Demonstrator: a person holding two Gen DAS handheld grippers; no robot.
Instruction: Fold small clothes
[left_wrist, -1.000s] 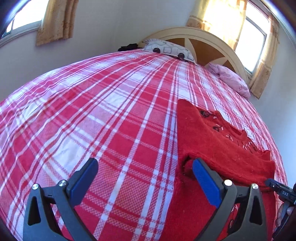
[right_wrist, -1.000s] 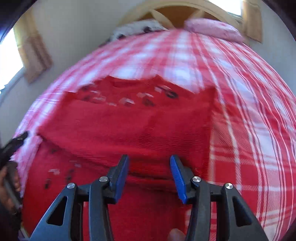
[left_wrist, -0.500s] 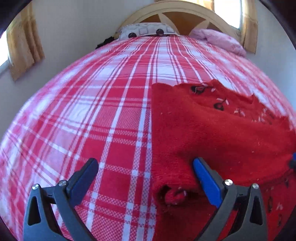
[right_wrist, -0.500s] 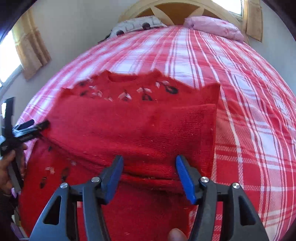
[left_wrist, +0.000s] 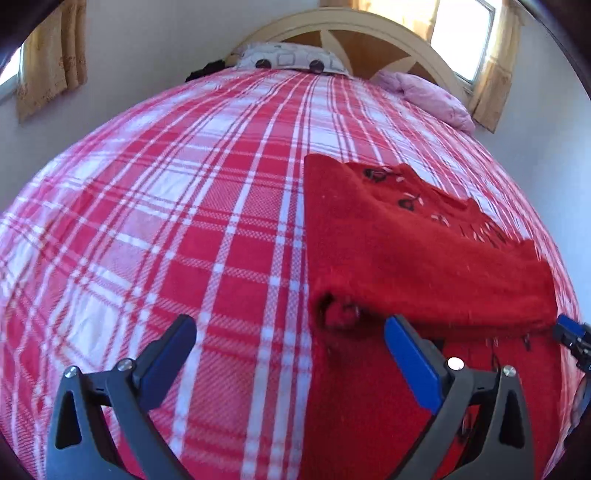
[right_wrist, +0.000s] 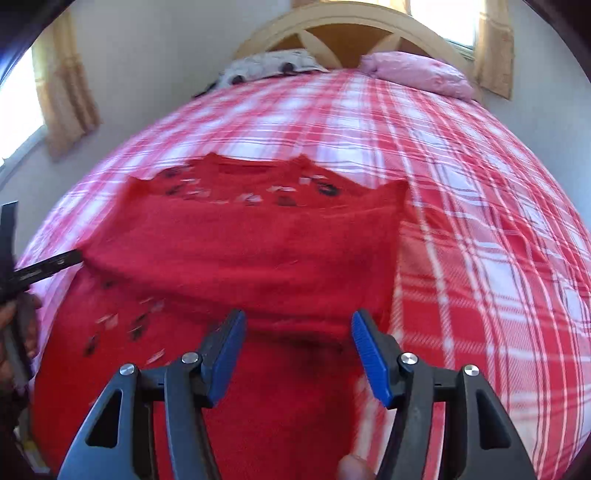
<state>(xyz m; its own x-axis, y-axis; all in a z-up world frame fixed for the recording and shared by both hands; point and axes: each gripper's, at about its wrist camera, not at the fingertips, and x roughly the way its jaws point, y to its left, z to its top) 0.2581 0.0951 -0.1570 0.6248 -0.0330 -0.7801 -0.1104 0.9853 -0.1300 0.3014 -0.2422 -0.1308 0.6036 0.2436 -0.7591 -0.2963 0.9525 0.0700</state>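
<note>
Folding red knitted sweater (right_wrist: 236, 254) on red-white plaid bed (left_wrist: 166, 221); both fingers spread, empty. Pinch folded edge corners evenly.

The left claw (left_wrist: 290, 345) hangs with its jaws wide apart above the bed (left_wrist: 166, 221). Its right jaw sits at the rolled near edge of the red sweater (left_wrist: 406, 258), folded ahead and to the right. Pillows (left_wrist: 291, 61) lie far ahead.

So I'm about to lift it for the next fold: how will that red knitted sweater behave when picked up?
The red knitted sweater will probably go floppy: its folded edge already sags and curls. The thick fuzzy knit looks grippy, so it likely won't slip, and may drag on the plaid bedspread.
</note>
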